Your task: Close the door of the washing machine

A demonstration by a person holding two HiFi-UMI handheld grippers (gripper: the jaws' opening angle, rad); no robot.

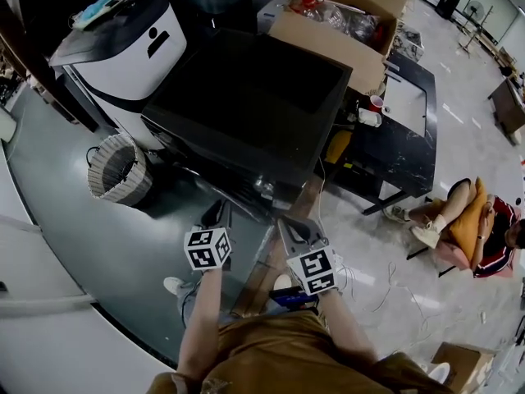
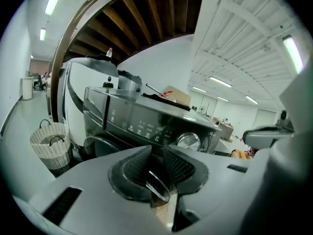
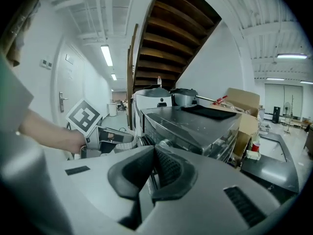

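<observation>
Head view: a dark washer (image 1: 246,97) stands at centre, between a white appliance (image 1: 131,52) with a wicker basket (image 1: 119,169) on one side and a black tabletop (image 1: 410,150) bearing a red cup (image 1: 376,103) on the other. A cardboard box (image 1: 328,31) sits behind it. Both claws hang just before the washer's front, side by side and apart.

Left gripper view: the left claw (image 2: 156,150) is slightly spread, with a narrow gap between the pads and no grip on anything. Beyond it lie the control panel (image 2: 139,126) and knob (image 2: 188,141). The door (image 2: 98,143) shows as a dark curved rim below the panel. Whether it is fully shut cannot be told.

Right gripper view: the right claw (image 3: 153,148) is pressed together and empty, aimed at the washer's upper front corner.
</observation>
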